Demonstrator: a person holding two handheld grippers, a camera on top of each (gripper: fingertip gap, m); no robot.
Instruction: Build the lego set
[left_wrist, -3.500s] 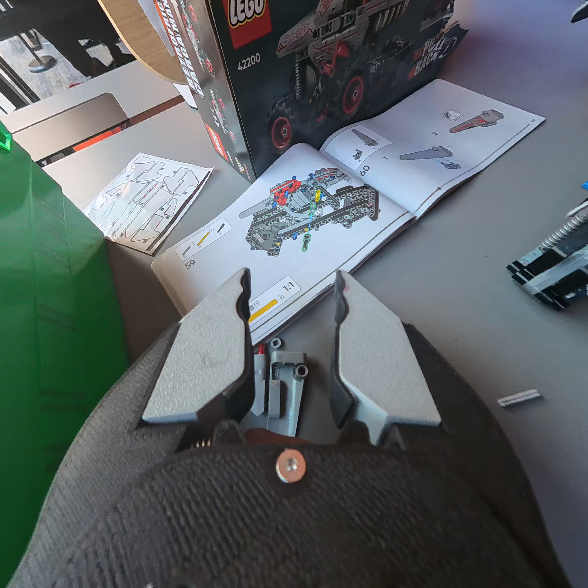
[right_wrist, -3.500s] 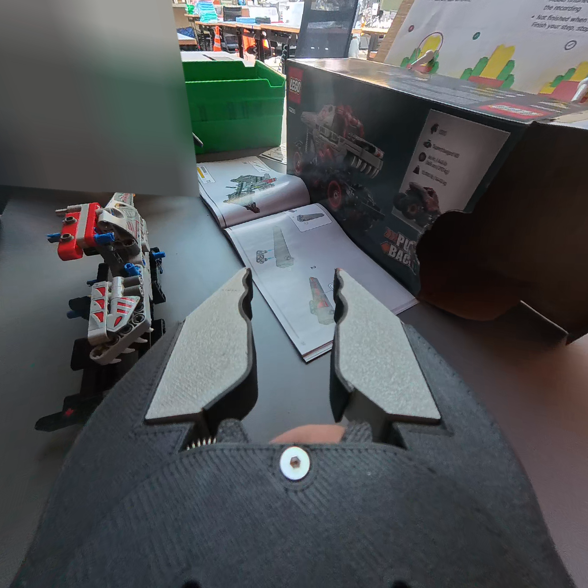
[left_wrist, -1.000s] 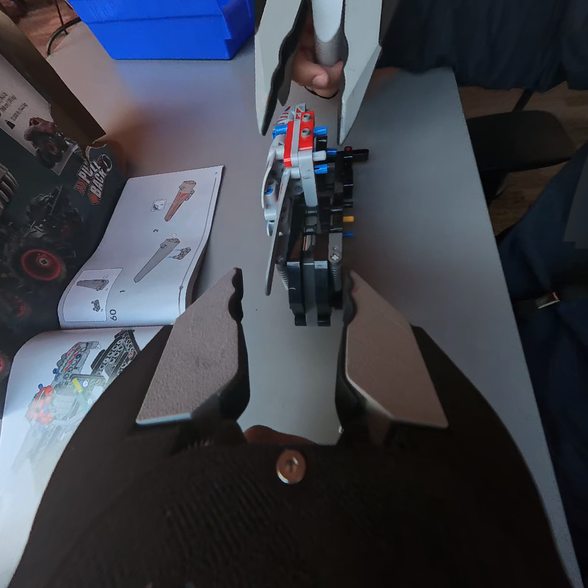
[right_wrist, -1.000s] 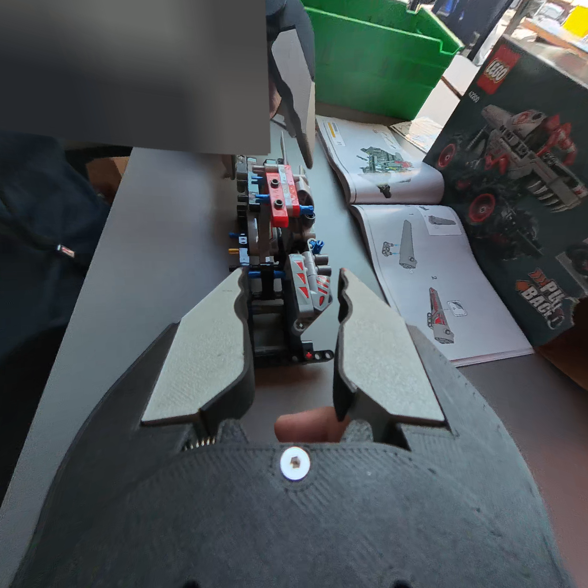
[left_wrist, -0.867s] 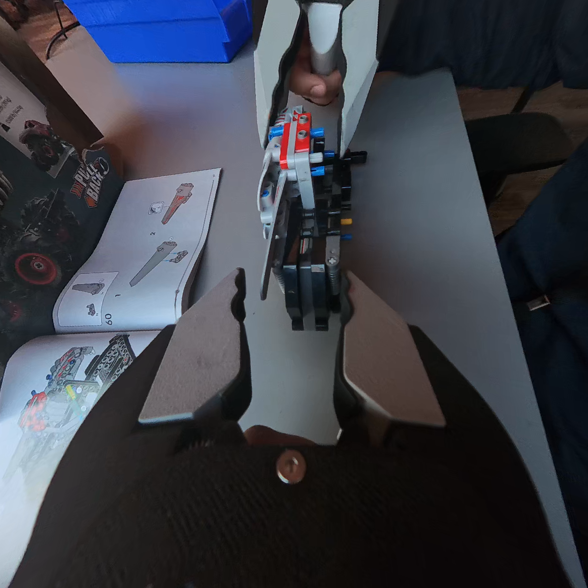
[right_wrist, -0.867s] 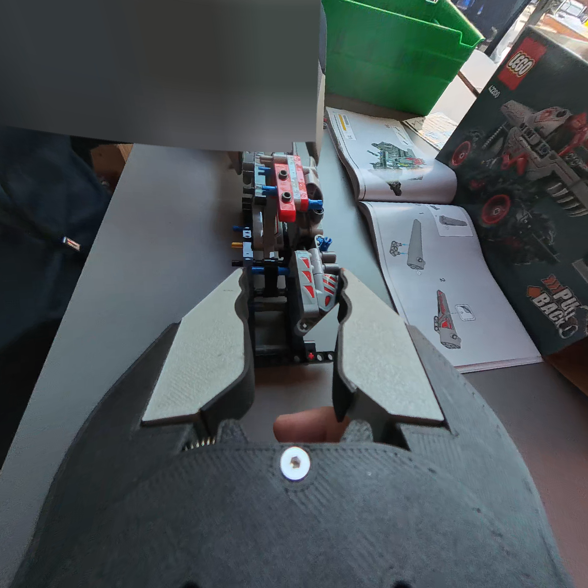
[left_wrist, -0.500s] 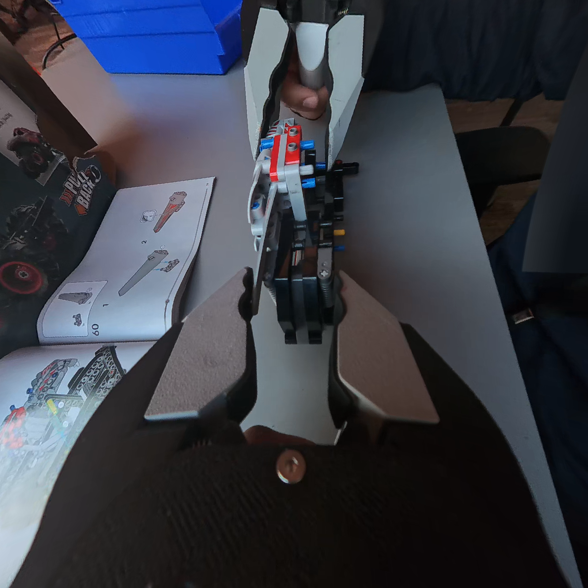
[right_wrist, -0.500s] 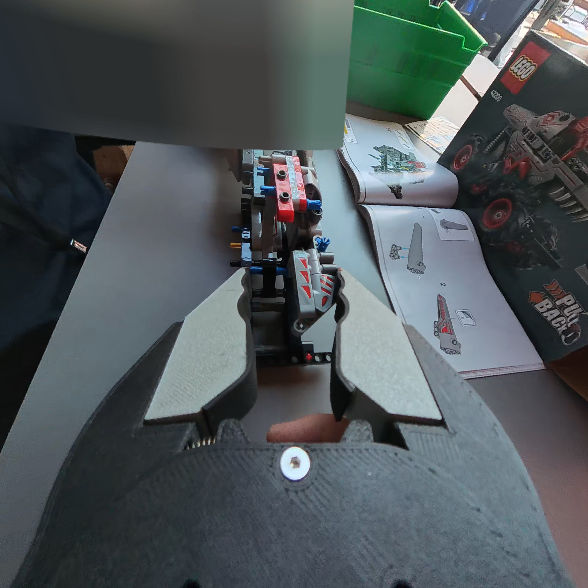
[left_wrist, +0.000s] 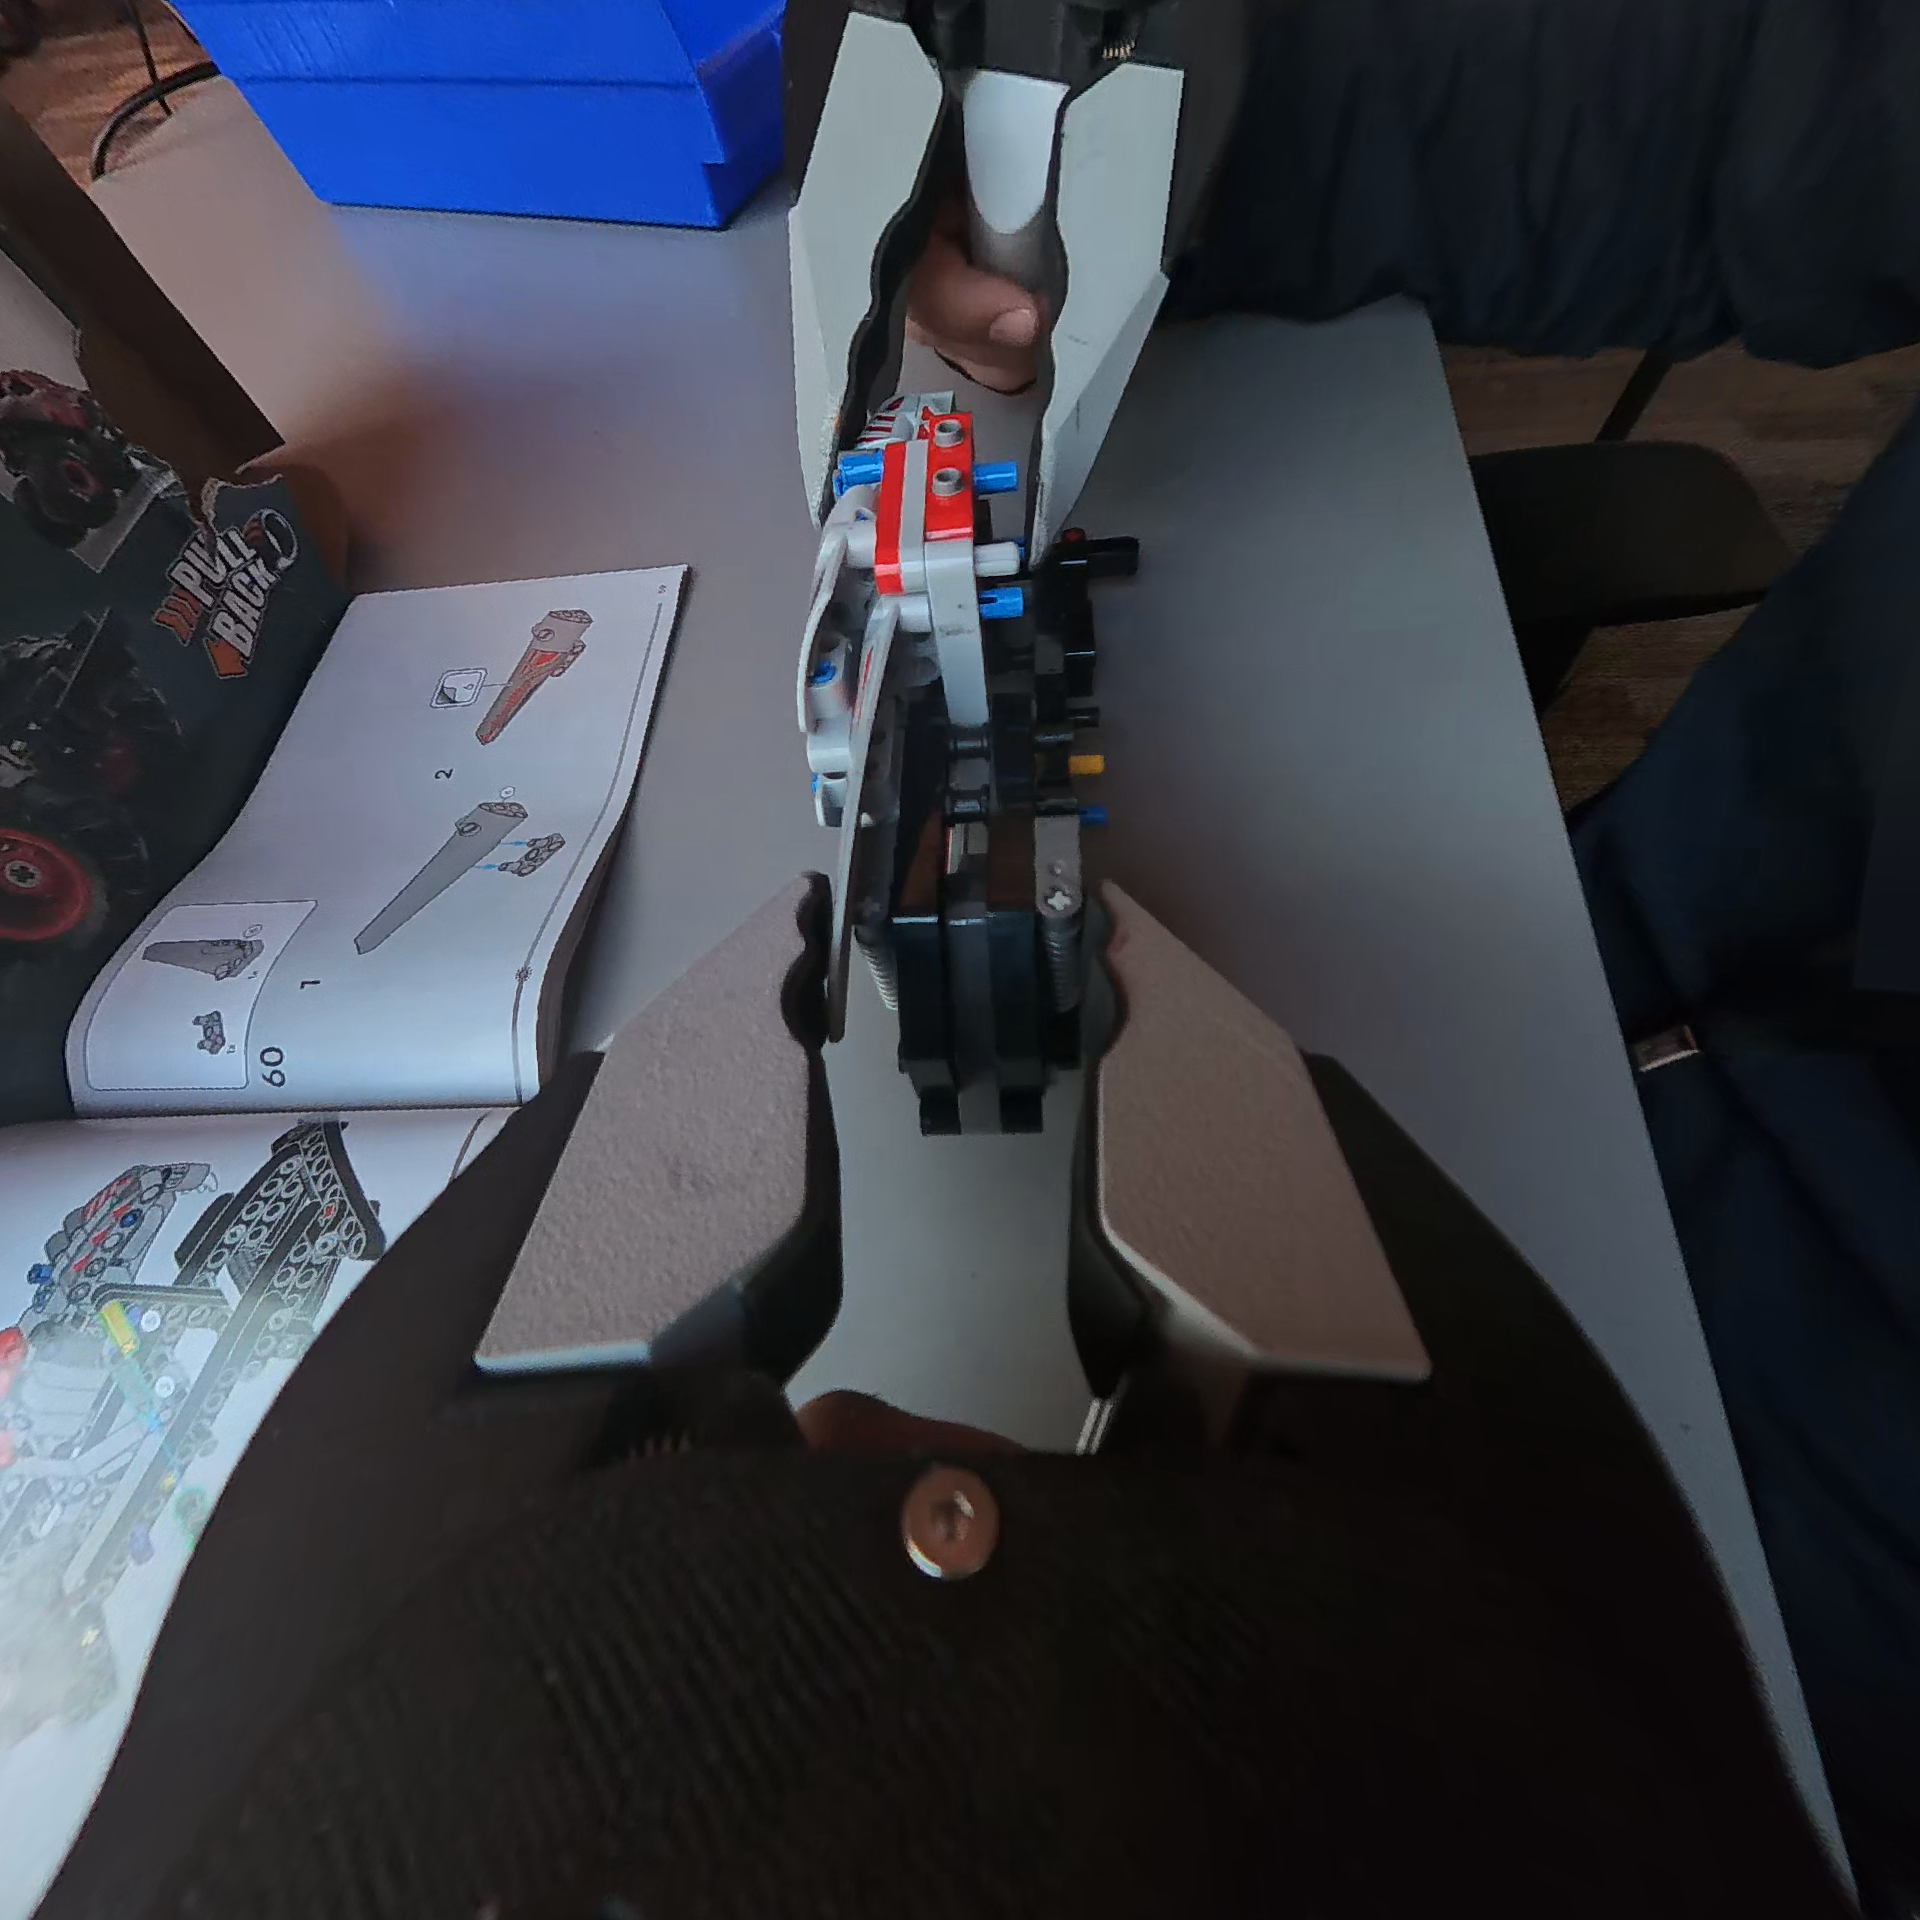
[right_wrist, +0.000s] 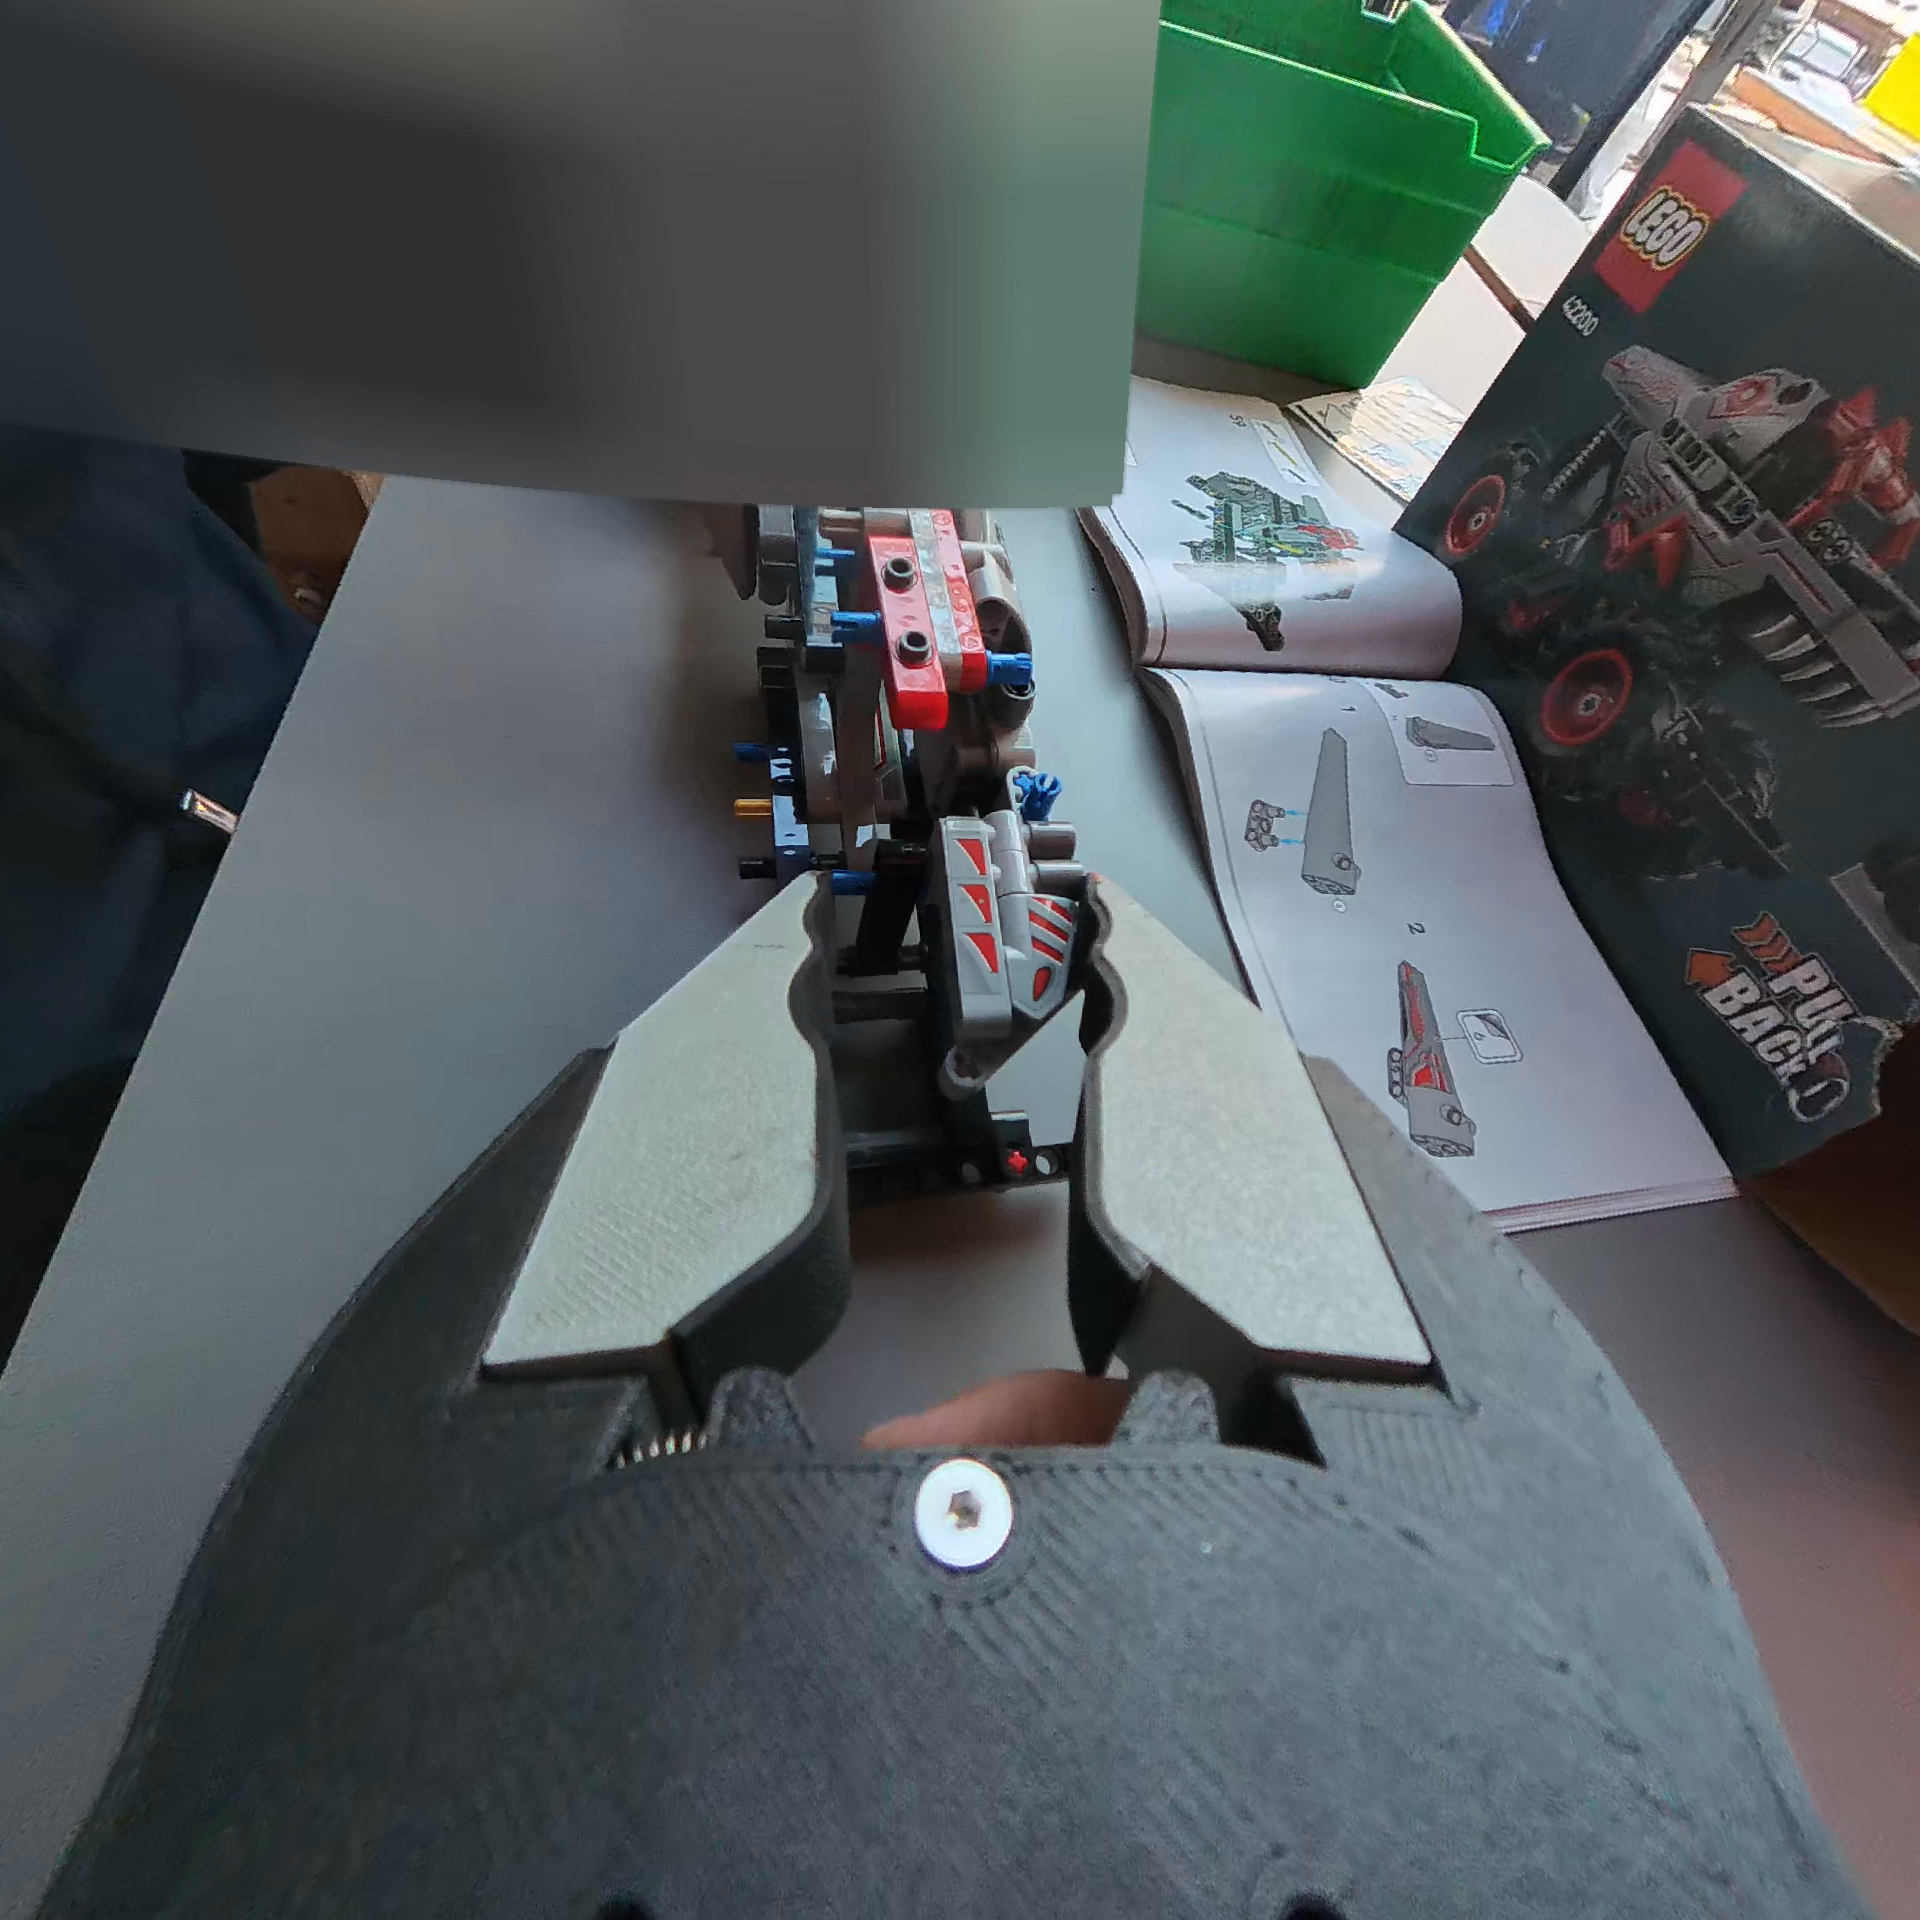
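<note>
The half-built lego model (left_wrist: 966, 790), black frame with grey panels, blue pins and a red beam, lies lengthwise on the grey table (left_wrist: 1299, 831). My left gripper (left_wrist: 956, 956) is shut on its black end; one finger presses the grey side panel, the other the spring. My right gripper (right_wrist: 956, 935) is shut on the opposite end, on the grey piece with red stickers and the black frame of the model (right_wrist: 914, 727). The right gripper also shows in the left wrist view (left_wrist: 930, 509), around the red beam end. A blurred patch hides the left gripper in the right wrist view.
The open instruction booklet (left_wrist: 416, 831) lies beside the model, also in the right wrist view (right_wrist: 1351, 883). The set's box (right_wrist: 1714, 623) stands behind it. A green bin (right_wrist: 1299, 208) and a blue bin (left_wrist: 468, 104) sit at the table's ends. A person in dark clothing (left_wrist: 1766, 831) is at the table edge. The tips of one gripper are about 9 cm away from the tips of the other.
Both grippers moved in from opposite ends of the model and narrowed their jaws onto it. 3.5 s ago the left gripper was over a grey part by the booklet.
</note>
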